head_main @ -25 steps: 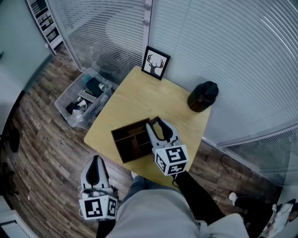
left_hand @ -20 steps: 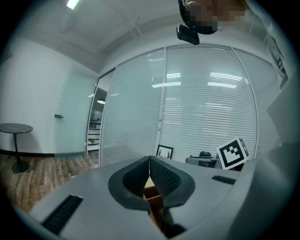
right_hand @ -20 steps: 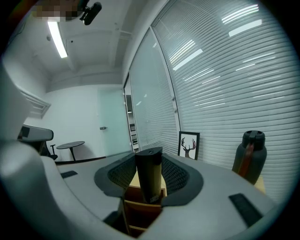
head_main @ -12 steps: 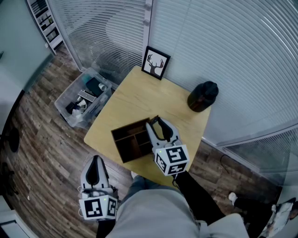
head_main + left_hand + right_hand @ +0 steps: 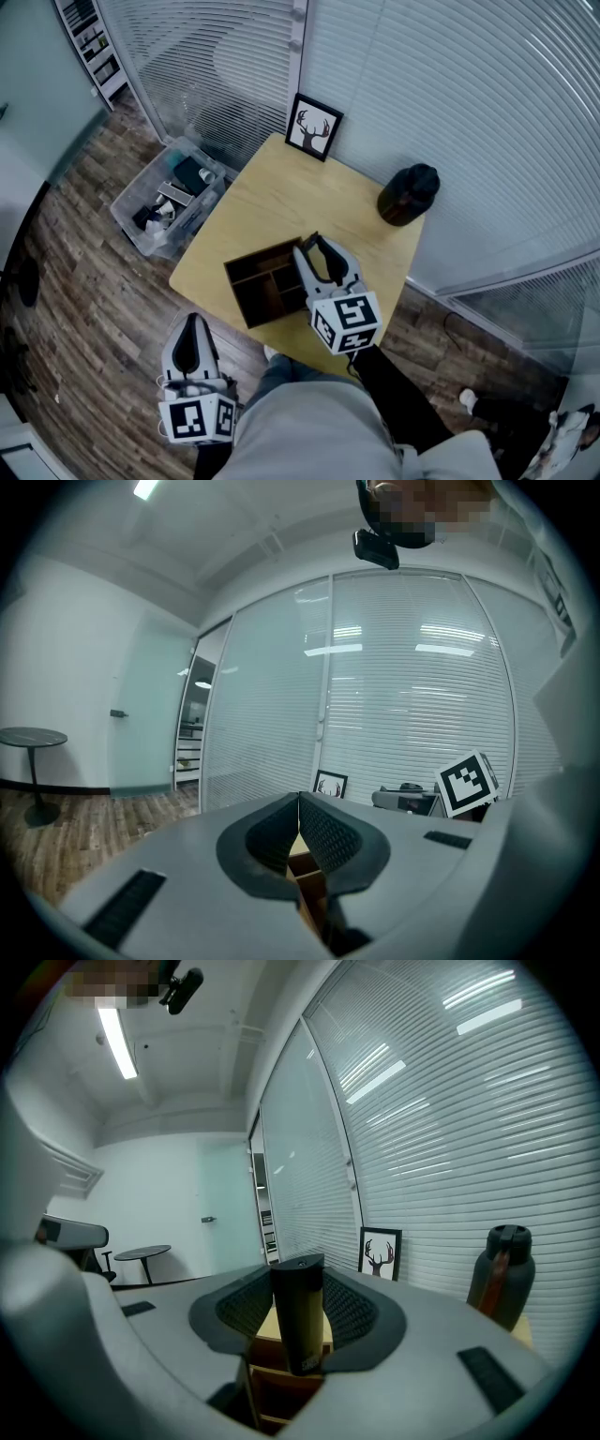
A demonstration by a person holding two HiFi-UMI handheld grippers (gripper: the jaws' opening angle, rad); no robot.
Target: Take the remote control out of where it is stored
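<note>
A dark, slim remote control (image 5: 298, 1321) stands upright between the pads of my right gripper (image 5: 298, 1309), which is shut on it. In the head view that right gripper (image 5: 317, 257) hovers at the right end of a brown wooden organiser box (image 5: 258, 286) on the table, with the remote control (image 5: 319, 251) a dark sliver between its fingers. The box's compartments (image 5: 277, 1389) show just below the remote's lower end. My left gripper (image 5: 193, 330) hangs low at the left, off the table over the floor. Its pads (image 5: 314, 836) meet with nothing between them.
The light wooden table (image 5: 281, 192) carries a framed deer picture (image 5: 313, 126) at its far edge and a dark jug (image 5: 409, 195) at the right. A clear plastic bin (image 5: 169, 195) of items sits on the floor to the left. Glass walls with blinds stand behind.
</note>
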